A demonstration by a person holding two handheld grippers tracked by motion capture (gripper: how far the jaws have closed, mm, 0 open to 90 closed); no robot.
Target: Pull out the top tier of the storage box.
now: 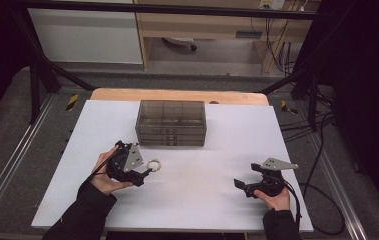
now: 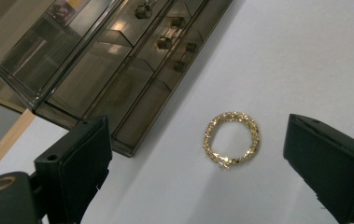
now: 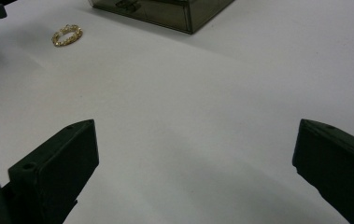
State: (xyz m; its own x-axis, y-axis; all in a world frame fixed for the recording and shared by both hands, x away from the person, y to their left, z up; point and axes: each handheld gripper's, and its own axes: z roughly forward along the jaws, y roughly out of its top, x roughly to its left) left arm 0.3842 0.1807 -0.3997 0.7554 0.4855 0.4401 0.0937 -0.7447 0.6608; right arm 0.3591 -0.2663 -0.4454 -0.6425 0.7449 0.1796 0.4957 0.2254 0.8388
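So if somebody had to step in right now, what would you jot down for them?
Left claw: open, empty, aimed at the gold bracelet, which lies between its jaws but untouched.
Right claw: open, empty, over bare table.
Bracelet lies flat on the table, just in front of the smoky drawer box; its drawers look closed.
Done: nothing picked up.
Left: probably grip the bracelet, open a drawer, put it inside.

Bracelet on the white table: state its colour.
Gold, sparkly bracelet; the left gripper view shows it best.

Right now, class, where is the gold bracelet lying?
The gold bracelet lies flat on the white table, left of centre in the high view, just ahead of the open left claw, near the drawer box.
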